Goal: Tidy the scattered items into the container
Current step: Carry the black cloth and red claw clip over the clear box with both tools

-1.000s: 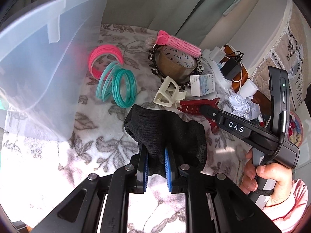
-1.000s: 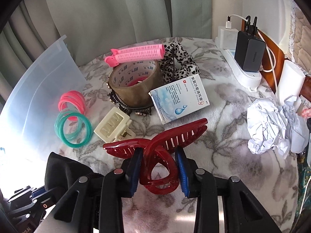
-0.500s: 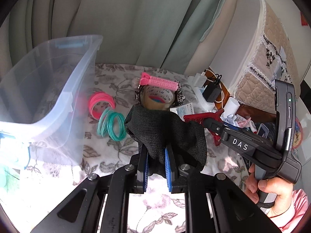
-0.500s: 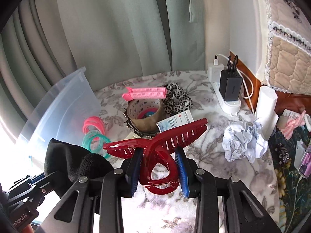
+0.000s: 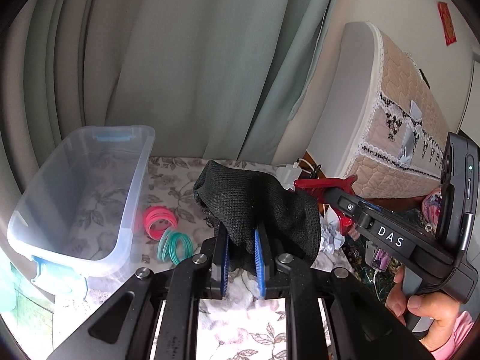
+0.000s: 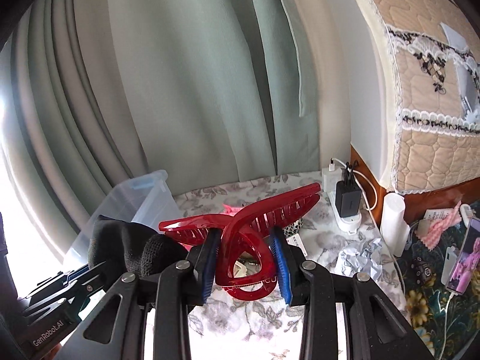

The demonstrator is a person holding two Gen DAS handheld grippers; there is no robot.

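My left gripper [image 5: 242,258] is shut on a black knitted cloth [image 5: 255,207], held up above the floral table. My right gripper [image 6: 244,262] is shut on a large red hair claw [image 6: 249,234], also lifted; the claw [image 5: 321,184] and the right tool show at the right of the left wrist view. The clear plastic container [image 5: 132,186] stands at the left with nothing visible inside; it also shows far left in the right wrist view as the container [image 6: 150,198]. Pink rings [image 5: 157,219] and teal rings [image 5: 175,246] lie beside it. The cloth [image 6: 129,246] hides much of the table.
A charger on a white power strip [image 6: 346,207], a white cylinder [image 6: 394,225], crumpled paper [image 6: 360,258] and a phone [image 6: 463,264] sit at the right. Green curtains hang behind the table. A padded headboard [image 5: 405,132] rises at the right. A person's hand [image 5: 420,306] grips the right tool.
Both grippers have risen well above the table with the cloth and the claw held. The views tilted upward, so the container's inside and the curtains now show and the items look smaller.
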